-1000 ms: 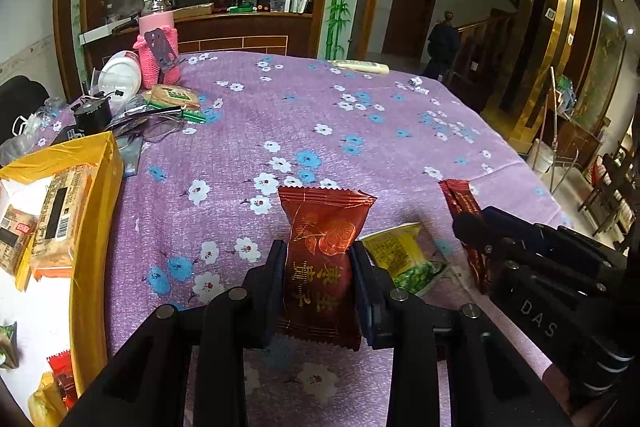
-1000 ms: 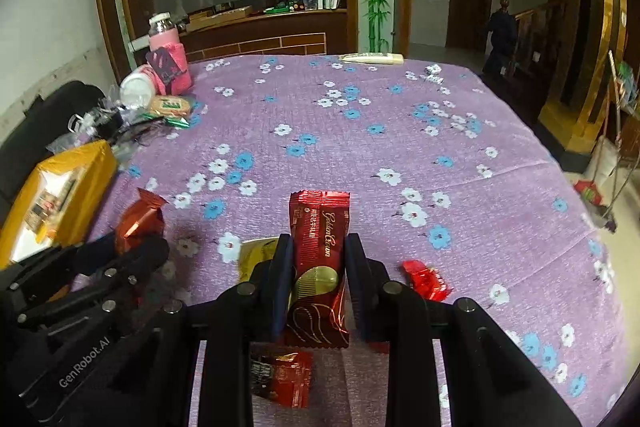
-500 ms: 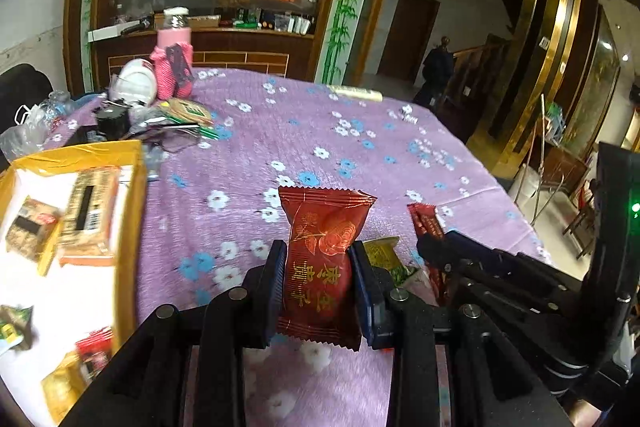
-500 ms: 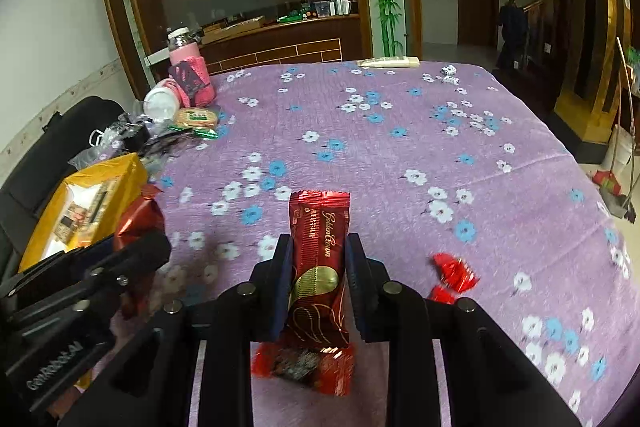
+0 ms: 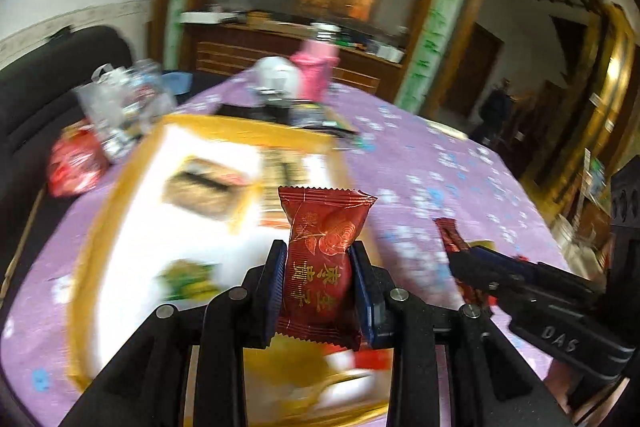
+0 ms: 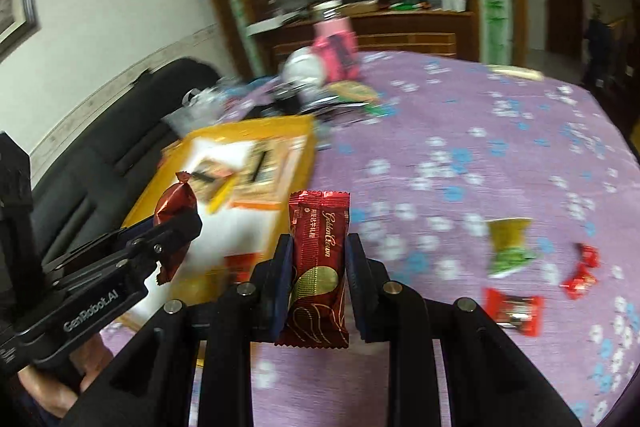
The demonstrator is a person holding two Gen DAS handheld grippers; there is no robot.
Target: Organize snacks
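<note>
- My left gripper (image 5: 318, 283) is clamped on a red rose-printed snack packet (image 5: 322, 263); the packet stands upright between the pads, its crimped top well above the fingertips.
- Below it lies the yellow tray (image 5: 120, 187), near the table's left edge, with wrapped biscuits (image 5: 204, 187) and a green packet (image 5: 188, 279) on its white floor, all blurred.
- My right gripper (image 6: 316, 283) is closed on a dark red bar wrapper (image 6: 318, 267), also upright, over the purple floral tablecloth (image 6: 480, 131) just beside the tray's right rim.
- In the right wrist view, my left gripper shows at the left, its packet over the tray.
- Loose on the cloth toward the table's right edge: a yellow-green packet (image 6: 510, 245), small red candies (image 6: 582, 271) and a flat red packet (image 6: 514, 309).
- At the far-left corner stand a pink bottle (image 6: 334, 47) and a white container (image 6: 304, 65).
</note>
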